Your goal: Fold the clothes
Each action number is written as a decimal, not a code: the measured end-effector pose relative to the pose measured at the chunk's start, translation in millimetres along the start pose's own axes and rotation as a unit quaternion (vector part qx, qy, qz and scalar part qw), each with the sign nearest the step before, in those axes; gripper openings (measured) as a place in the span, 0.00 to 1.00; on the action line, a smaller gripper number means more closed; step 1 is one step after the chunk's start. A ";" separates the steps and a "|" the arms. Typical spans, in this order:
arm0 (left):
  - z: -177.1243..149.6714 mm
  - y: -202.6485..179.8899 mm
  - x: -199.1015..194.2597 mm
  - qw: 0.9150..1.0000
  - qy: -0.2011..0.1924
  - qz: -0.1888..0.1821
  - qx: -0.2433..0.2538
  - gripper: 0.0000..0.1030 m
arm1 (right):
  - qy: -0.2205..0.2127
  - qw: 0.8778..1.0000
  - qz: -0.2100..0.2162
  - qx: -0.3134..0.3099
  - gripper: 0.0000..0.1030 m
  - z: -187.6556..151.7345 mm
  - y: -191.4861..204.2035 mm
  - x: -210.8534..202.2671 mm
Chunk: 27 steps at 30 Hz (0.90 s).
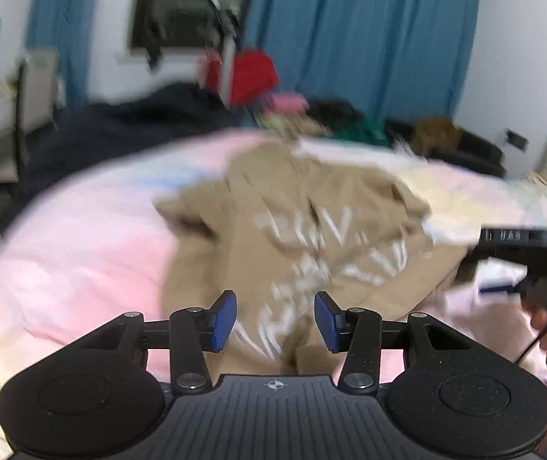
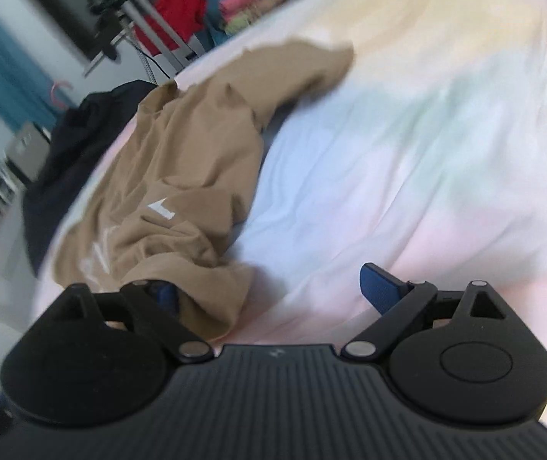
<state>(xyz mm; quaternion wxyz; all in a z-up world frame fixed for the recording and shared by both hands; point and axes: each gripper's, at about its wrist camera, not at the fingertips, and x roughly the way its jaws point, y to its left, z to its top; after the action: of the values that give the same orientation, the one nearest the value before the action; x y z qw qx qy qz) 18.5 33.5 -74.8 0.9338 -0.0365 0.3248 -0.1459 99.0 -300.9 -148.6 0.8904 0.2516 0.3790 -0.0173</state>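
A tan shirt (image 1: 289,230) with white lettering lies crumpled on the pastel pink bed cover (image 1: 82,253). My left gripper (image 1: 275,322) hovers over its near edge, blue pads apart, with nothing pressed between them. In the right wrist view the same tan shirt (image 2: 181,161) stretches away to the left. My right gripper (image 2: 269,291) stands wide open at the shirt's near corner. A fold of cloth drapes over its left finger and hides that tip, while the right fingertip (image 2: 380,287) is over bare cover. At the right edge of the left wrist view a hand (image 1: 545,329) holds the other tool's handle.
Beyond the bed's far side are a dark blue blanket (image 1: 139,122), a red garment (image 1: 252,76) on a stand, and several coloured clothes (image 1: 292,105). Blue curtains (image 1: 361,38) hang behind. A dark sofa (image 1: 461,145) is at the right, white furniture (image 1: 36,84) at the left.
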 end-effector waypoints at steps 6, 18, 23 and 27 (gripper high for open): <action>-8.8 5.3 -0.4 0.998 0.028 -0.059 0.002 0.46 | -0.044 0.992 -0.039 -0.110 0.91 6.5 14.0 -19.7; -57.0 -66.6 16.3 0.955 0.084 0.052 0.278 0.42 | -0.002 0.999 -0.023 0.042 0.91 25.9 -10.0 36.5; -67.5 -65.8 35.9 0.928 0.092 0.116 0.341 0.30 | 0.011 0.999 -0.028 0.041 0.91 28.0 -7.7 56.3; -60.2 -63.7 34.2 0.928 0.062 0.125 0.347 0.11 | 0.016 0.999 -0.027 0.028 0.91 27.9 -11.8 48.9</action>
<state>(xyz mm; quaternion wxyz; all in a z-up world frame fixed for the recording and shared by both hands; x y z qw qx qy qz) -9.0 -35.9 -132.1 0.8770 0.3395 0.3128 -0.1333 149.8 -316.2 -170.8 0.8760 0.2666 0.3992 -0.0475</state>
